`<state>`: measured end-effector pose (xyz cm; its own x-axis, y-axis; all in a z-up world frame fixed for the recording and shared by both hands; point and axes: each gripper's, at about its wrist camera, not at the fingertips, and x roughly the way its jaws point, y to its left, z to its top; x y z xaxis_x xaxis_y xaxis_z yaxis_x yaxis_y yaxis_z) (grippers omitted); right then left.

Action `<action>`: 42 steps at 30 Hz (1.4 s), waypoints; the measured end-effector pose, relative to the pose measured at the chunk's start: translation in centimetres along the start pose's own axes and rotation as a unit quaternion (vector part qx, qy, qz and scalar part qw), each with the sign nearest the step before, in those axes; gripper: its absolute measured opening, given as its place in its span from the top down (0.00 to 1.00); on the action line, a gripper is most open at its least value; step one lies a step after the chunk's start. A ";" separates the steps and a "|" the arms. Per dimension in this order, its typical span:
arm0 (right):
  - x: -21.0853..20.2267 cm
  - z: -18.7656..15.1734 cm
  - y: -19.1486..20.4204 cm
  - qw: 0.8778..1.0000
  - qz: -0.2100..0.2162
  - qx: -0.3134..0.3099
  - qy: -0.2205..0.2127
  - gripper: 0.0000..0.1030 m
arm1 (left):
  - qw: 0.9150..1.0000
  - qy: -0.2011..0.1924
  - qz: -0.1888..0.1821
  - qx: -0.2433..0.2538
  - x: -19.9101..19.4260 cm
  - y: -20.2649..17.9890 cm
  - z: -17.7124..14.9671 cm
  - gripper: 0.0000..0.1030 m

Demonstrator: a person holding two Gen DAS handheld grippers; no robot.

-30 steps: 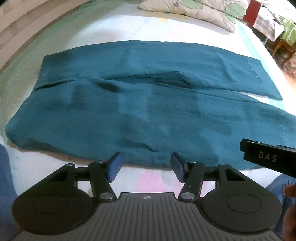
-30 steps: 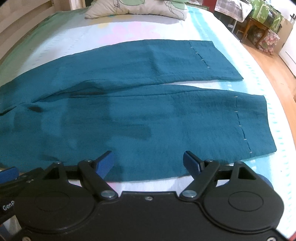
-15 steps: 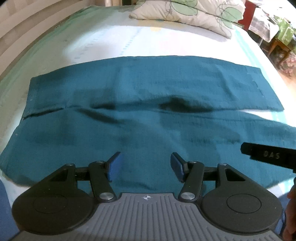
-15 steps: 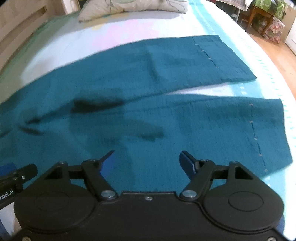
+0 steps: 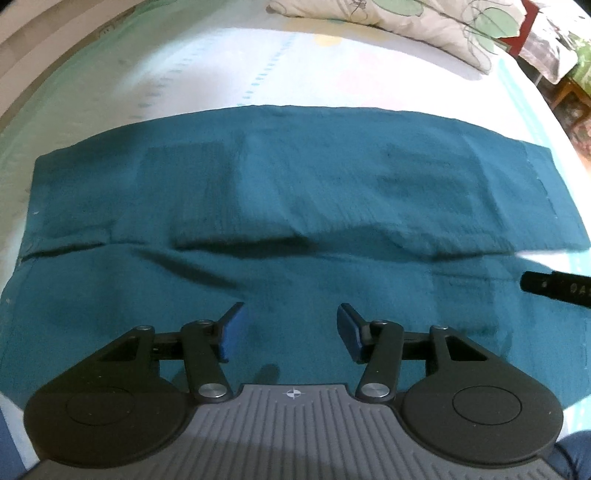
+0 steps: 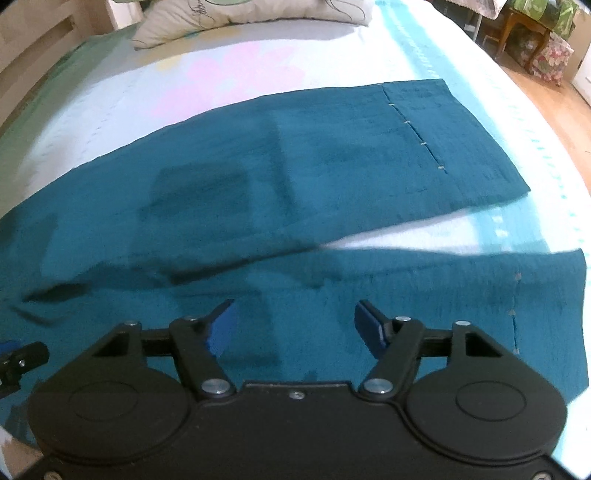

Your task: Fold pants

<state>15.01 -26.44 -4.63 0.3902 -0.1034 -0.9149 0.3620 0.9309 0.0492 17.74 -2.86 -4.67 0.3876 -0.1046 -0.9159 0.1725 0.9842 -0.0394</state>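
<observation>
Teal pants [image 5: 295, 192] lie spread flat on the bed, waist to the left, both legs running right; they also show in the right wrist view [image 6: 295, 177]. My left gripper [image 5: 290, 332] is open and empty, low over the near leg close to the waist end. My right gripper [image 6: 295, 328] is open and empty, low over the near leg toward the hem [image 6: 546, 306]. The far leg's hem [image 6: 461, 140] lies at the upper right. A narrow gap of sheet [image 6: 424, 243] shows between the legs.
The bed [image 5: 221, 66] has a light patterned sheet. A floral pillow [image 5: 424, 18] lies at the head, also in the right wrist view [image 6: 240, 18]. A wooden headboard [image 6: 33, 48] is at left. The floor and furniture [image 6: 535, 40] are beyond the bed's right edge.
Both grippers have moved forward over the near leg's front edge, which has passed out of sight under them. Both stayed open. The cloth has wrinkled a little along the seam between the legs.
</observation>
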 end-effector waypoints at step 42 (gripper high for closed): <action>11.0 17.8 -3.4 0.988 -0.021 0.150 0.023 0.87 | 1.000 -0.016 -0.019 -0.019 5.8 3.0 11.7 0.50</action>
<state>33.18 -37.03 -7.74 0.3325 -0.1173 -0.9358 0.6150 0.7792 0.1208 31.13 -2.24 -5.42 0.4108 -0.1463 -0.8999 0.1537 0.9840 -0.0897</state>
